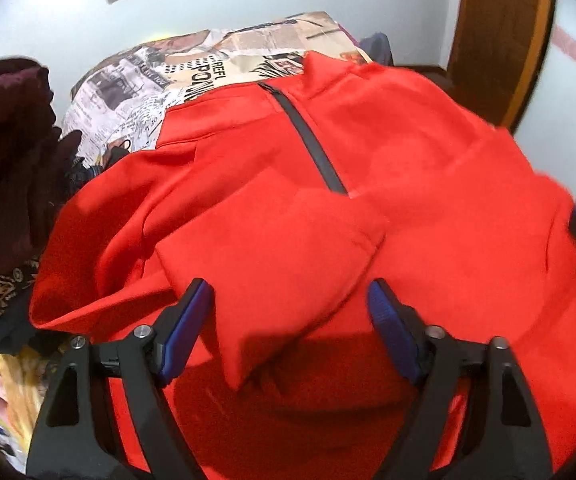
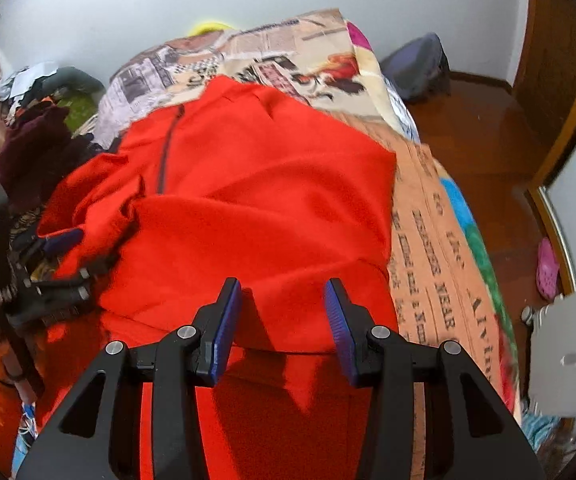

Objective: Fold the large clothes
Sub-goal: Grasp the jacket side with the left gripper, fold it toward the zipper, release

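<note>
Red zip-neck top (image 1: 428, 184) on the bed (image 2: 428, 264): both hand-held grippers, left (image 1: 290, 304) and right (image 2: 283, 304), hover part-open and empty; the next grip should catch the folded edge squarely.

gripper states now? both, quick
Left gripper: open, holding nothing, over the folded sleeve of the red jacket.
Right gripper: open, holding nothing, over the jacket.

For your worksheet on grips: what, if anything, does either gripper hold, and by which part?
Nothing is held. Left gripper and right gripper stand open above the red jacket.

Both wrist views close above garment (image 1: 428, 184)
</note>
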`<state>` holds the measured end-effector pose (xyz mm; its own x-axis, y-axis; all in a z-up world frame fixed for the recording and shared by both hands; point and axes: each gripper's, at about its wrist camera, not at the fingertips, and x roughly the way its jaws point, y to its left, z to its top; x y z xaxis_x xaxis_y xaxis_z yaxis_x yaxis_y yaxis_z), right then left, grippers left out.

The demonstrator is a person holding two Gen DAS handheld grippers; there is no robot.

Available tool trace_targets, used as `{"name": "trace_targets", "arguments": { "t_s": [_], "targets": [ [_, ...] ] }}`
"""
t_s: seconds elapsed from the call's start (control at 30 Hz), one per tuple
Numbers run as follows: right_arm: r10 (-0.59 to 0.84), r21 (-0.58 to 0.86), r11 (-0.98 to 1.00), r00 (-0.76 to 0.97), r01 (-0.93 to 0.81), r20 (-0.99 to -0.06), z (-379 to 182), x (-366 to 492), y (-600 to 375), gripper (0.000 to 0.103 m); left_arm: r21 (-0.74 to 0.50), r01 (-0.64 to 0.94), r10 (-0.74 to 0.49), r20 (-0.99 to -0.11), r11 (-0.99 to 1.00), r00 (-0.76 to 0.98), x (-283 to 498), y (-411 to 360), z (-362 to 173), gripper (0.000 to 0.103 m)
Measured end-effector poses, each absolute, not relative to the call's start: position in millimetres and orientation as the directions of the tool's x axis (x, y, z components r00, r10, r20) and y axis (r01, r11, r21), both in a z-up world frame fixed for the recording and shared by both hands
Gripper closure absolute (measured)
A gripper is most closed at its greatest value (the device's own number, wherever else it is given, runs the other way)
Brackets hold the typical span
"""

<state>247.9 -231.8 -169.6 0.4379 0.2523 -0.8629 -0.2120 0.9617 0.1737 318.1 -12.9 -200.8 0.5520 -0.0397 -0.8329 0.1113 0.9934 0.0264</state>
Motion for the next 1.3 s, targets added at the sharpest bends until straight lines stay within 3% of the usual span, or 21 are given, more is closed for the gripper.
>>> {"name": "trace_targets", "arguments": {
  "t_s": [0.07,0.13,0.27,0.47,0.63,0.9,1.07,1.13,1.27,1.3],
  "targets": [
    [0.26,0.19,0.961,0.42,-0.201,-0.87,-178,248,-234,0.063,0.025,0.094,-0.028,-0.85,0.995,0.526,328,-10,-207,0.068],
    [0.262,0.196,0.961,0.411,-0.197,-0.873,-182,249,-234,0.063,0.024,0.078,-0.019,-0.86,0.997,0.509,332,-6,-211,0.088],
    [0.256,0.174,0.959,0.418,-0.224,-0.872,-178,249,-229,0.063,-0.039,0.051,-0.061,-0.83,0.998,0.554,323,9,-188,0.096],
    [0.276,0.188,0.955,0.458,-0.23,-0.845,-165,254,-231,0.063,-0.133,-0.014,-0.085,-0.701,0.991,0.708,288,54,-114,0.098],
    [0.281,0.194,0.954,0.453,-0.228,-0.846,-170,256,-225,0.063,-0.156,-0.085,-0.037,-0.648,0.984,0.76,263,90,-88,0.098],
    [0.26,0.161,0.953,0.414,-0.258,-0.873,-187,252,-212,0.063,-0.042,-0.184,0.088,-0.761,0.982,0.643,248,106,-149,0.097],
    [0.262,0.162,0.952,0.414,-0.26,-0.872,-186,248,-213,0.062,-0.002,-0.22,0.121,-0.831,0.976,0.544,230,111,-200,0.089],
    [0.264,0.164,0.951,0.414,-0.261,-0.871,-186,246,-215,0.062,0.01,-0.217,0.122,-0.851,0.976,0.511,223,113,-215,0.083],
    [0.26,0.16,0.952,0.415,-0.26,-0.872,-186,245,-214,0.061,0.096,-0.245,0.204,-0.86,0.965,0.468,210,117,-234,0.05],
    [0.258,0.159,0.953,0.416,-0.258,-0.872,-186,245,-213,0.061,0.11,-0.25,0.22,-0.856,0.962,0.469,207,117,-235,0.048]
  ]
}}
